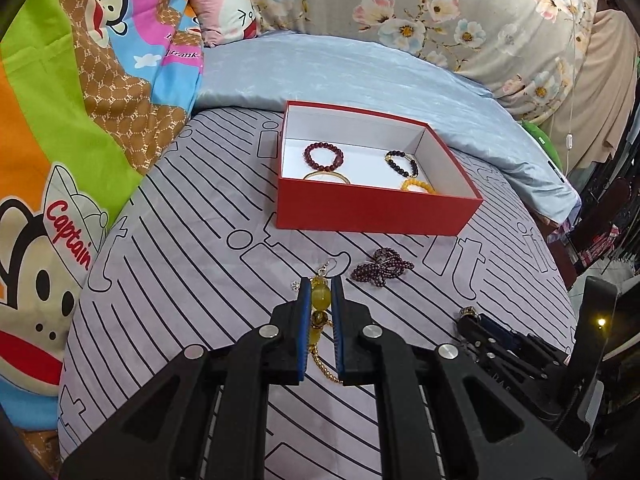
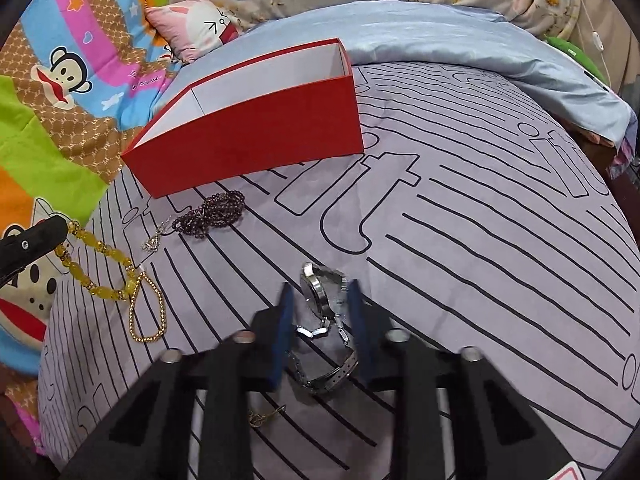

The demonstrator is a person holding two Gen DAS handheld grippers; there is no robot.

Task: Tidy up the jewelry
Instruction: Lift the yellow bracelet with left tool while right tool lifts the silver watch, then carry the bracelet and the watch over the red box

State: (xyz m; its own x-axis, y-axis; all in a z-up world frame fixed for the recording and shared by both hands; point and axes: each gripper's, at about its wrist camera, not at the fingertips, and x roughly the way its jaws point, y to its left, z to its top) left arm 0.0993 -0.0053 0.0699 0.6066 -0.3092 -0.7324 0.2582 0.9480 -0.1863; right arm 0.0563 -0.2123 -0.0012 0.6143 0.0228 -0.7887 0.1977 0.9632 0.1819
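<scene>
The left tongs (image 1: 320,292) are seen clamped on a yellow bead necklace (image 1: 321,294), whose large beads sit between the blue pads while its thin gold chain trails down onto the bed (image 1: 180,300). The right tongs (image 2: 320,296) are positioned around a silver wristwatch (image 2: 318,292) lying on the striped bed cover; the right pad is against the watch case, a narrow gap is visible at the left pad, and a firm grip cannot be confirmed. A red box (image 1: 372,204) with a white interior is placed further back on the bed. Inside it, a dark red bead bracelet (image 1: 323,156), a gold bangle (image 1: 326,177), a black bead bracelet (image 1: 402,162) and an orange bead bracelet (image 1: 418,186) are contained. A purple bead strand (image 1: 382,267) is found bunched on the bed between the box and the left tongs, and a small silver pendant (image 2: 152,242) lies just beside it.
</scene>
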